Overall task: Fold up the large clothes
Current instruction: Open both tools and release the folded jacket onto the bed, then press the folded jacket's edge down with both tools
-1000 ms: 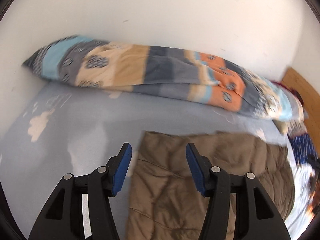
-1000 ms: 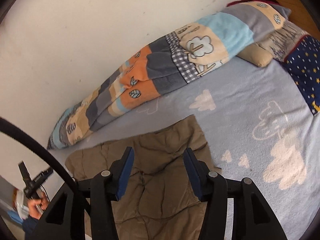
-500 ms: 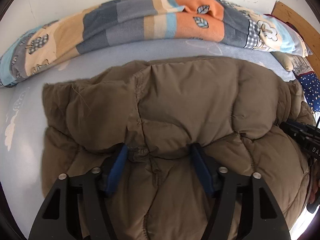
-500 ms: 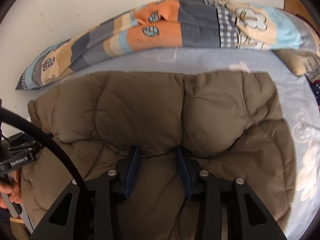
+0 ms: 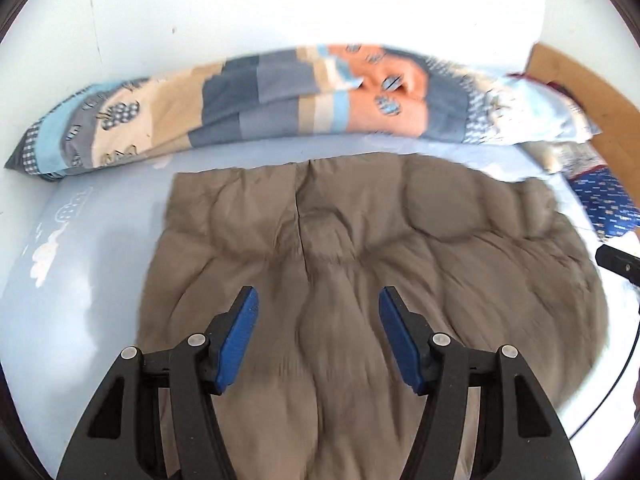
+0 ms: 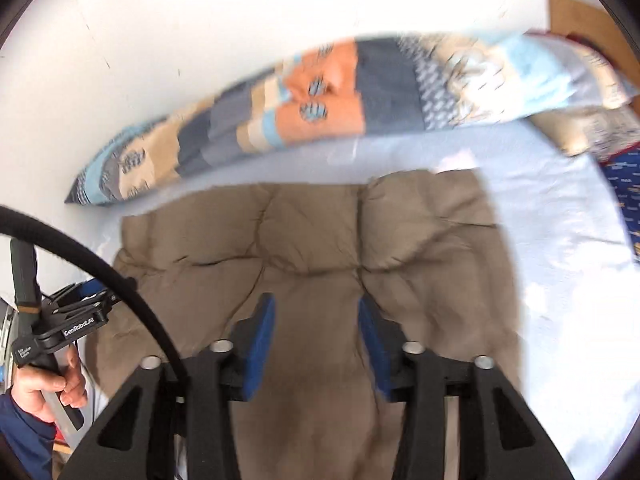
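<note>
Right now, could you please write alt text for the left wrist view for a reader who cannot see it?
A brown quilted jacket lies spread on a light blue bed sheet, with the left gripper above it, its jaws closing with nothing pinched between them. A patchwork blanket runs along the white wall behind; the picture is motion-blurred.

Brown quilted jacket [image 6: 320, 240] on the blue bed sheet [image 6: 560, 240], between the right gripper's [image 6: 316, 320] opening jaws
</note>
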### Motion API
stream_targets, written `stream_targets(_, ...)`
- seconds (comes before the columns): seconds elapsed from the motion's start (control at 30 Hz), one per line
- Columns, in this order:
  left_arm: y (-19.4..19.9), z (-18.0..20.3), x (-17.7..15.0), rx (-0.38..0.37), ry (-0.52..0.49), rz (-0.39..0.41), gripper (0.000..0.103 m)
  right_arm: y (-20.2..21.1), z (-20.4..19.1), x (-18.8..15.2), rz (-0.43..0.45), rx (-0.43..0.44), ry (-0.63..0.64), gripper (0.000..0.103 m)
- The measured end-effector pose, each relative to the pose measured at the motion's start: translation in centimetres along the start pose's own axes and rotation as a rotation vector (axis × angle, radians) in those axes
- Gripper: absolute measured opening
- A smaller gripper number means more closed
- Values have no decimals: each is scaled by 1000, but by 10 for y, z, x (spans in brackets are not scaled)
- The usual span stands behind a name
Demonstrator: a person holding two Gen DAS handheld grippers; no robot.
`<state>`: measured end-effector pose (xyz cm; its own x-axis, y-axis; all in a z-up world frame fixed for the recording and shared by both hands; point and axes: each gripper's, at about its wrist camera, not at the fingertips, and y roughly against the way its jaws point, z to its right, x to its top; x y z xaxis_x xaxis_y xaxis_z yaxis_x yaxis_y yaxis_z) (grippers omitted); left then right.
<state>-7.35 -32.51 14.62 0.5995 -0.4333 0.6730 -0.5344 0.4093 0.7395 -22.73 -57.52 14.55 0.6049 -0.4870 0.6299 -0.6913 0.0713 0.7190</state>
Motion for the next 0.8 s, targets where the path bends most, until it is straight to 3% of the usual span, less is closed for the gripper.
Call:
stream_targets(0.17, 73, -6, -59, 19, 42, 72, 63, 77, -6, -60, 92, 63, -47, 54)
stream_targets(0.33, 106, -5, -94, 96, -11, 95, 63, 80, -13, -80, 99, 55, -64, 54)
stream_targets(0.47, 87, -18, -94, 144, 13, 95, 63, 62, -23, -79, 114, 27, -12, 54)
stream_targets(0.67, 32, -31, -83, 141, 42, 80, 63, 30, -27, -72, 85, 11, -9, 54)
stream_targets(0.8, 1, -29, -89, 154, 1, 41, 63, -1, -26, -74, 2, -53, 12, 54)
